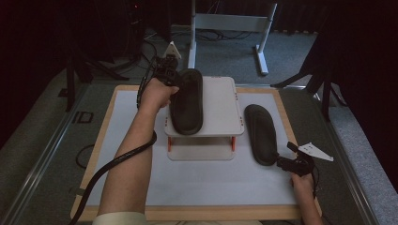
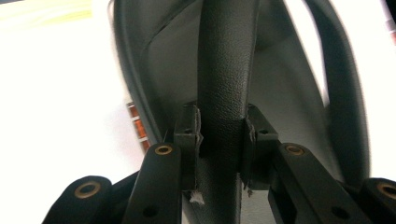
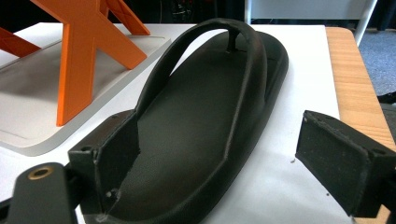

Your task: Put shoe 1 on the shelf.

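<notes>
While one black sandal (image 1: 186, 101) is kept on the white stand (image 1: 220, 108) by the left claw (image 2: 219, 140) clamped on its strap, the right claw (image 3: 224, 168) is held apart, seemingly around the heel of the second sandal (image 1: 261, 133).

On your bench (image 1: 197, 187) a mat (image 1: 141, 140) covers most of the top, and a small two-level rack (image 1: 220, 108) stands on the mat near its far middle. One sandal (image 1: 187, 101) lies lengthwise on the rack's upper shelf, along its left side. The other sandal (image 1: 261, 133) lies flat on the mat just right of the rack, toe away from you. Your left gripper (image 2: 219, 140) is at the far end of the upper sandal, on its strap (image 2: 226, 70). Your right gripper (image 3: 224, 172) sits at the near heel of the right-hand sandal, one pad on each side of it.
</notes>
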A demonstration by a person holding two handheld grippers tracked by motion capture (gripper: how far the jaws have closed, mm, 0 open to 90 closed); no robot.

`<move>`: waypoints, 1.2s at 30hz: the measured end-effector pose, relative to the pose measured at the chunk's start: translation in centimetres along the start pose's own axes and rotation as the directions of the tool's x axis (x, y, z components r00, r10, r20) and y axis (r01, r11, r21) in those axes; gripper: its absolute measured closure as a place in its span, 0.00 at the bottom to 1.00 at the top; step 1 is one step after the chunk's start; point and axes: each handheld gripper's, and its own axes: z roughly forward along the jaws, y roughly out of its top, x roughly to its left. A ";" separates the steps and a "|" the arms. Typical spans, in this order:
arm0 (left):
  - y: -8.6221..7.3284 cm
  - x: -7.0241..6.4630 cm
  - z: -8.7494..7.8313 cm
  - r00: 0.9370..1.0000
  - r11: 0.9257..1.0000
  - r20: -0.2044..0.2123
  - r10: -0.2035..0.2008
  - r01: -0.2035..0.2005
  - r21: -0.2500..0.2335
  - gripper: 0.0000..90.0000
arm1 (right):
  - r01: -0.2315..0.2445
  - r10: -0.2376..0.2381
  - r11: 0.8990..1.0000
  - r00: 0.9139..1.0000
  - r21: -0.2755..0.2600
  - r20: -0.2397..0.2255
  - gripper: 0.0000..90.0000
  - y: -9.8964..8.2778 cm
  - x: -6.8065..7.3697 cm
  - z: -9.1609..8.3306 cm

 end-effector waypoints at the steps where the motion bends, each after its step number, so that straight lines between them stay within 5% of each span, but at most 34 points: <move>1: 0.0 0.0 0.0 1.000 1.000 0.000 0.000 0.000 0.000 0.79 | 0.000 0.000 1.000 1.000 0.000 0.000 0.14 0.0 0.0 0.0; 8: 0.0 -0.5 0.3 0.999 1.000 -0.005 0.031 -0.031 -0.003 0.76 | -0.002 0.002 1.000 1.000 0.000 -0.003 0.14 0.0 0.0 0.0; 10: 0.0 -0.4 0.2 0.998 0.999 0.013 0.054 -0.054 -0.010 0.71 | -0.003 0.003 1.000 1.000 0.000 -0.003 0.14 0.0 0.0 0.0; 11: -0.1 -0.5 0.0 0.997 0.997 0.011 0.075 -0.074 -0.013 0.56 | -0.007 0.007 1.000 1.000 -0.002 -0.004 0.14 0.0 -0.1 0.0; 13: -0.2 -0.4 -0.4 0.996 0.996 0.023 0.085 -0.085 -0.022 0.52 | -0.009 0.009 1.000 1.000 -0.001 -0.004 0.14 0.0 -0.1 0.0; 30: -1.7 0.0 -3.5 0.983 0.983 0.023 0.181 -0.180 -0.047 0.55 | -0.021 0.021 1.000 1.000 -0.001 -0.009 0.14 0.0 -0.2 0.0; 36: -2.8 1.0 -4.6 0.976 0.975 0.036 0.214 -0.212 -0.065 0.66 | -0.006 0.006 1.000 1.000 0.007 -0.006 0.14 0.0 -0.1 0.1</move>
